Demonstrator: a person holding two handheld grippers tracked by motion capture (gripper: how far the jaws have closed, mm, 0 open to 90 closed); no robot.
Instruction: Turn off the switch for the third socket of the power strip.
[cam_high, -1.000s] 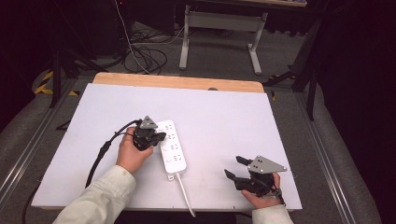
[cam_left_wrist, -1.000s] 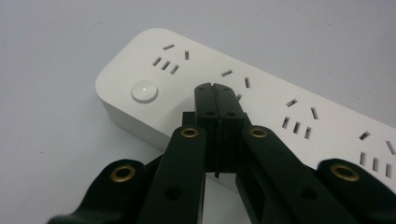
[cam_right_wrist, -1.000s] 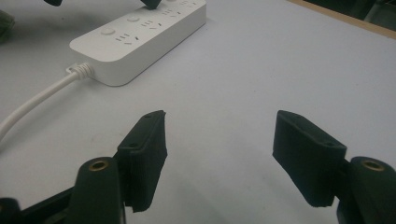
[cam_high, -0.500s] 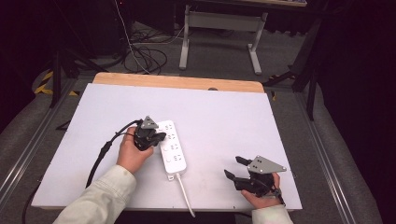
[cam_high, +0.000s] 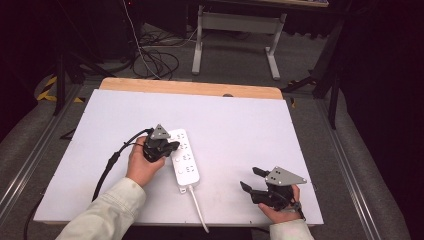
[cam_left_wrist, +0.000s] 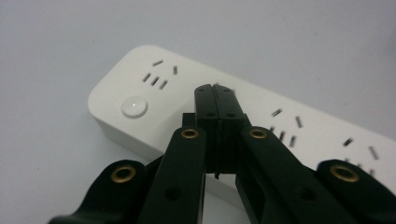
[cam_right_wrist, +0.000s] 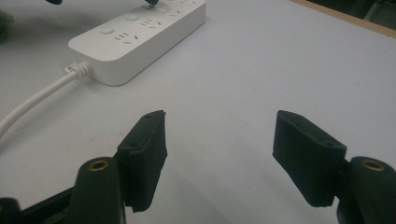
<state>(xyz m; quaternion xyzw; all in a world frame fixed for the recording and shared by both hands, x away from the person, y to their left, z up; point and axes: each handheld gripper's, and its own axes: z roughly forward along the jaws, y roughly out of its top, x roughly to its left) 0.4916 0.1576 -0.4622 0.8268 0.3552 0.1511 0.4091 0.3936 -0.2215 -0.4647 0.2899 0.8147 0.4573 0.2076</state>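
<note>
A white power strip (cam_high: 184, 158) lies flat near the middle of the white table (cam_high: 240, 125), its white cord (cam_high: 198, 210) running off the front edge. My left gripper (cam_high: 171, 147) is shut with nothing between its jaws. Its tips (cam_left_wrist: 215, 91) rest over the top face of the power strip (cam_left_wrist: 299, 126), just past a round white button (cam_left_wrist: 134, 106). My right gripper (cam_high: 250, 180) rests open near the table's front right, jaws wide apart above bare tabletop. In the right gripper view the power strip (cam_right_wrist: 140, 32) and its cord (cam_right_wrist: 37, 100) lie ahead to the left.
A wooden strip (cam_high: 190, 88) edges the far side of the table. Beyond it are a grey metal stand (cam_high: 235, 30) and loose cables (cam_high: 155, 57) on the floor. A black cable (cam_high: 112, 162) trails from the left gripper across the table's left part.
</note>
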